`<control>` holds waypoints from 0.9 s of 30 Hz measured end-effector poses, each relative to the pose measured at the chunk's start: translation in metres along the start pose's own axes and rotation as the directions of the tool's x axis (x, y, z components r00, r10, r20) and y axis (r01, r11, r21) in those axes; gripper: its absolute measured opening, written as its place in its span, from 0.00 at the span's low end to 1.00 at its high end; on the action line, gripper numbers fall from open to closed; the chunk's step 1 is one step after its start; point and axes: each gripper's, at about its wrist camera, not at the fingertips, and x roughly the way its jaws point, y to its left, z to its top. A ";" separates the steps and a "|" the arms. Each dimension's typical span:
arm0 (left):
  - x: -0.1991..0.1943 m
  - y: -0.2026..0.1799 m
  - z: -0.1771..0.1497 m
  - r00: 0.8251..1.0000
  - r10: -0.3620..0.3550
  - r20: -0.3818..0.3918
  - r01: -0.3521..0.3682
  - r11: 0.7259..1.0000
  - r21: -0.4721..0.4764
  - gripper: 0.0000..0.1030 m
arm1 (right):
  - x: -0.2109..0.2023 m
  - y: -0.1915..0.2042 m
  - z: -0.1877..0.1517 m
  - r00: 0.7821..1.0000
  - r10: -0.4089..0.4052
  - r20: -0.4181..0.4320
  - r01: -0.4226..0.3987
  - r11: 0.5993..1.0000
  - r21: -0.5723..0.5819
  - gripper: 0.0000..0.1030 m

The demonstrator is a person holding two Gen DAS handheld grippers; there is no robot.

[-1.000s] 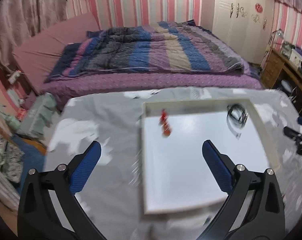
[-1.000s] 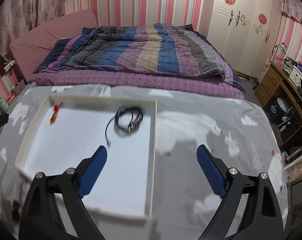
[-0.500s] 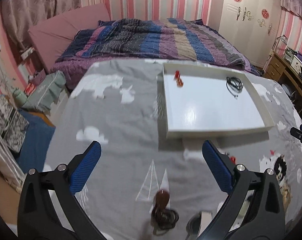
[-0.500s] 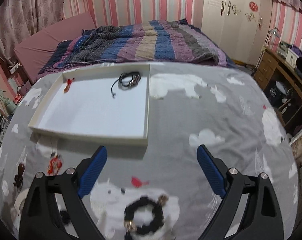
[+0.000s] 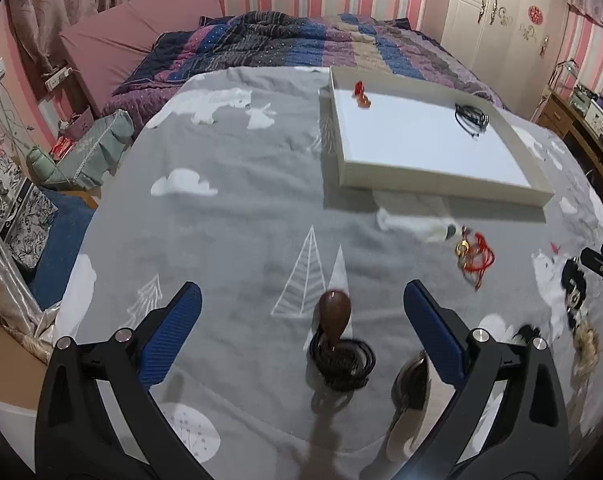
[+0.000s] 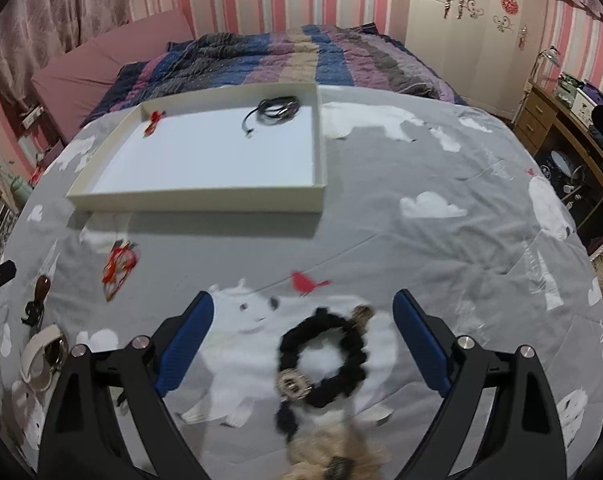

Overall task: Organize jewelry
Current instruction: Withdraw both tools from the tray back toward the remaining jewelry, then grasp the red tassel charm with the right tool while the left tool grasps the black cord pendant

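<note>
A white tray (image 5: 441,196) (image 6: 205,200) lies on the grey blanket and holds a red charm (image 5: 361,94) (image 6: 152,120) and a black cord necklace (image 5: 471,118) (image 6: 275,110). My left gripper (image 5: 301,312) is open over a brown teardrop pendant on a black cord (image 5: 335,336), which also shows in the right wrist view (image 6: 37,300). My right gripper (image 6: 303,320) is open over a black scrunchie with a metal charm (image 6: 321,364). A red string bracelet with gold beads (image 5: 475,254) (image 6: 119,268) lies in front of the tray.
A watch with a pale strap (image 6: 45,354) (image 5: 411,376) lies at the near edge. A beige scrunchie (image 6: 337,456) lies below the black one. A bed with a striped quilt (image 6: 281,56) stands behind. A wooden desk (image 6: 557,128) is at right.
Both grippers have pulled back from the tray toward the near side of the blanket. The loose jewelry pieces now lie between the fingers. Both stay open.
</note>
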 end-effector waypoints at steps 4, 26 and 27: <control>0.005 0.001 -0.012 1.000 -0.007 -0.019 0.007 1.000 0.011 0.97 | 0.001 0.019 -0.006 1.000 0.011 -0.003 -0.011 1.000 -0.028 0.88; 0.025 0.007 -0.027 0.989 -0.087 -0.123 0.092 0.995 0.040 0.92 | 0.030 0.122 0.019 0.990 0.082 -0.115 -0.103 0.977 -0.189 0.88; 0.028 0.006 -0.028 0.987 -0.089 -0.130 0.095 0.994 0.045 0.90 | 0.033 0.127 0.021 0.989 0.086 -0.121 -0.109 0.974 -0.201 0.88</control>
